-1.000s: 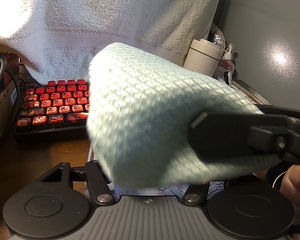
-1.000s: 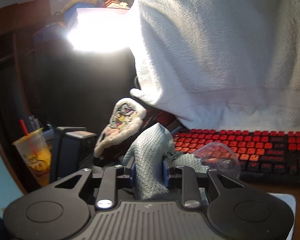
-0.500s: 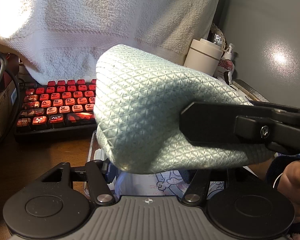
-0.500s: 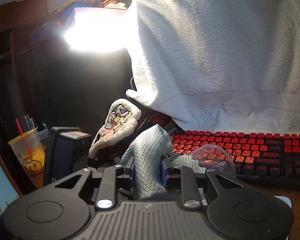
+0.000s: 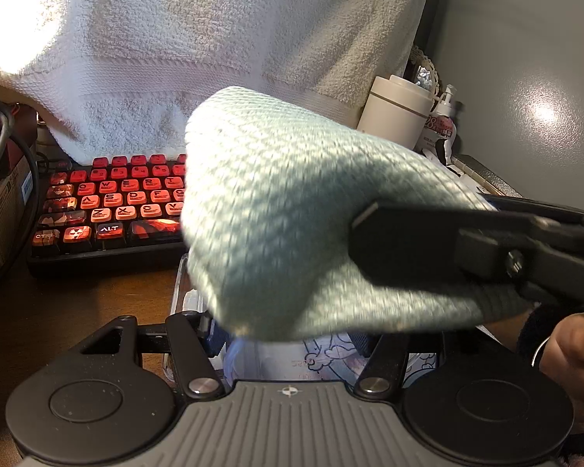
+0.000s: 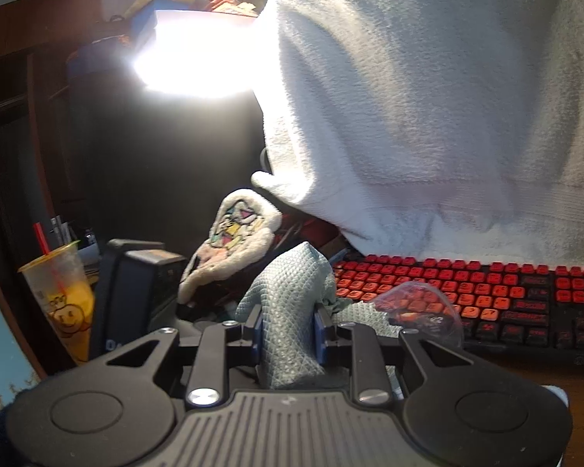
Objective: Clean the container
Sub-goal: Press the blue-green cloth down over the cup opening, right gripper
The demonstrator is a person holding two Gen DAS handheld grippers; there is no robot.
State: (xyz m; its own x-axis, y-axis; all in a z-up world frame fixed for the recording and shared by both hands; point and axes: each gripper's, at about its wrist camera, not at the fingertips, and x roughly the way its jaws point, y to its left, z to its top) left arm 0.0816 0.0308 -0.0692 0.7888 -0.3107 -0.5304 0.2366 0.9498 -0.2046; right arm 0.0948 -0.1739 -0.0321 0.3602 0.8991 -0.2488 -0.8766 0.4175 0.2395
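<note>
L wrist: left gripper angled down, clamped on clear container w/ cartoon print; cloth over it, pinched by right gripper entering from right.
R wrist: right gripper near level, closed on cloth; container just beyond.

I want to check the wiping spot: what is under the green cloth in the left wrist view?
Under the green cloth, a clear container with cartoon print sits between the left gripper's fingers. The cloth covers most of it, so its inside cannot be seen.

A white towel drapes behind a red keyboard on a brown desk.
</note>
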